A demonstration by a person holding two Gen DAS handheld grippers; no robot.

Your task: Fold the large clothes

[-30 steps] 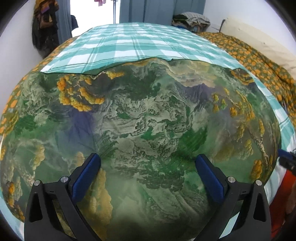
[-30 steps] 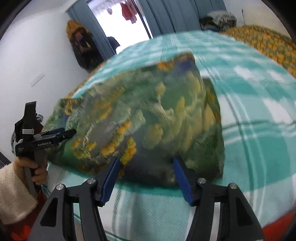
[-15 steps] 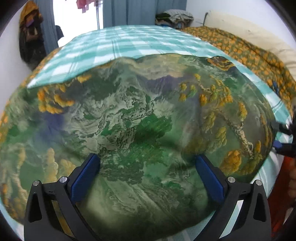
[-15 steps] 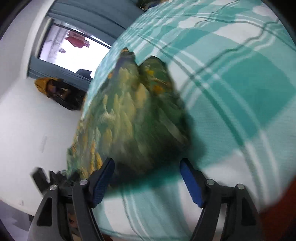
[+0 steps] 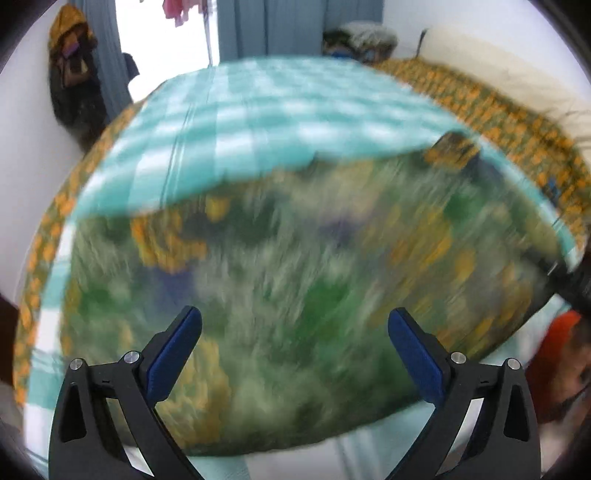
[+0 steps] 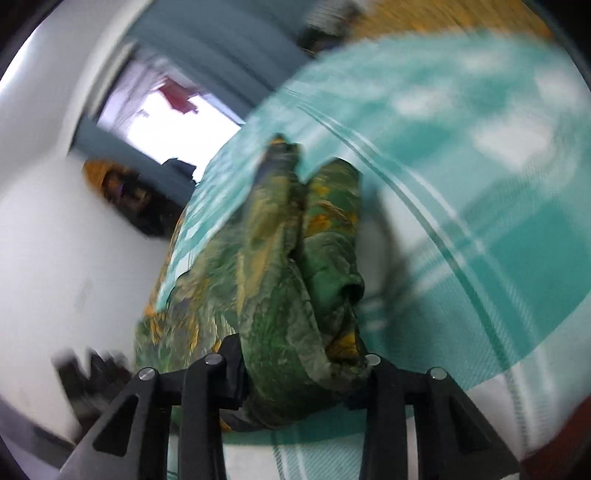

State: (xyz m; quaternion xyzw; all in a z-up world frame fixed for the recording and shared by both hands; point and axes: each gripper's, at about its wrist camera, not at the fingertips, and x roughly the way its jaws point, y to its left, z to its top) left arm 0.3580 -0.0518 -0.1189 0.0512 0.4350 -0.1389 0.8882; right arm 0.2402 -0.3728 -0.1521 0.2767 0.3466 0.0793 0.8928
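Note:
A large green garment with orange and grey landscape print lies spread on the teal checked bedsheet; the left wrist view is blurred by motion. My left gripper hovers open over its near part, holding nothing. In the right wrist view the garment's right edge is bunched between the jaws of my right gripper, which grips a thick fold just above the sheet. The right gripper's pads are hidden by cloth.
An orange-patterned blanket and a cream pillow lie on the bed's right side. Blue curtains and a bright window are beyond the bed. Dark hanging clothes are on the left wall.
The right gripper has moved in onto the garment's right edge and closed on a bunched fold. The left gripper stays open and has shifted, blurring its view.

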